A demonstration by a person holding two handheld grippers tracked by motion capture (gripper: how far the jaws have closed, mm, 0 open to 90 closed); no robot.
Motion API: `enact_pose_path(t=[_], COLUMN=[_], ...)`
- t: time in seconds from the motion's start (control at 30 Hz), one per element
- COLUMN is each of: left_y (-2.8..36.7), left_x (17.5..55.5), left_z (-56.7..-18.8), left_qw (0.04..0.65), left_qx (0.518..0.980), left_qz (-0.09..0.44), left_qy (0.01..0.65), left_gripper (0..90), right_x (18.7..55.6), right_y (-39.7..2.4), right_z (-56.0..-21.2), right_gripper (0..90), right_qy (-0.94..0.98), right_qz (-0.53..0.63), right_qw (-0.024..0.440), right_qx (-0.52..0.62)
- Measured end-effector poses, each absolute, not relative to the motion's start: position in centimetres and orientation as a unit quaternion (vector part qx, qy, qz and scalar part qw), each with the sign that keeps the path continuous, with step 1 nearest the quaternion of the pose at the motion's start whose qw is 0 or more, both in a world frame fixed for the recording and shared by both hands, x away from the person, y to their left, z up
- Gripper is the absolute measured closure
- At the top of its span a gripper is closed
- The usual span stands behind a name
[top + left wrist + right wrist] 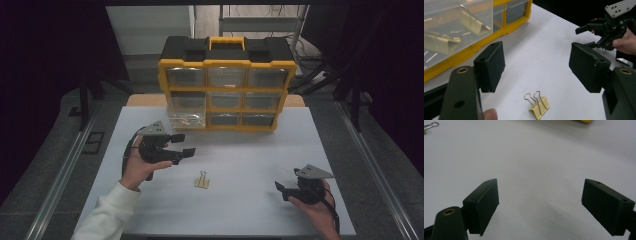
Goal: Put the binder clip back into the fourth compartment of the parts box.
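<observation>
High view shows your yellow drawer cabinet (227, 90) at the table's (250, 160) far edge, its lower left drawer (187, 109) pulled out. Your left gripper (181, 145) and right gripper (280, 189) both gape wide, empty. Mid-table, between them, lies the gold binder clip (202, 180).

Gold metal binder clip (202, 180) lies on white tabletop (240, 150), near its middle. Yellow-and-black plastic drawer cabinet (227, 82) stands behind it at the far edge. Left tool (181, 145) sits left of the clip, right tool (280, 189) well apart to its right.
</observation>
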State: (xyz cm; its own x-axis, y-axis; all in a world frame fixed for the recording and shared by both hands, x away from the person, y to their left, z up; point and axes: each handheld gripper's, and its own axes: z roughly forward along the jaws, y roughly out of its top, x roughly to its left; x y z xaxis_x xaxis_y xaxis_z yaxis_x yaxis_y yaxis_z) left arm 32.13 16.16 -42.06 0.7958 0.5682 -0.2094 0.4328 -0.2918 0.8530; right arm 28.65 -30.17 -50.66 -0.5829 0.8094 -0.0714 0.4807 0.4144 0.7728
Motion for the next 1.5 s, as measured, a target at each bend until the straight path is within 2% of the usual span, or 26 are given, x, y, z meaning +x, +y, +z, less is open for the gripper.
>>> enact_pose_path(t=[1.5], left_y=[14.3], left_x=[33.2], left_z=[-46.7], left_qw=[0.428], left_qx=[0.845], left_qz=[0.003], left_qy=[0.321], left_gripper=[25.0], right_x=[28.6], right_y=[-30.0], right_z=[-50.8], right_gripper=[14.8], right_qy=[0.816], right_qz=[0.358], right_qw=[0.226], right_qx=[0.394])
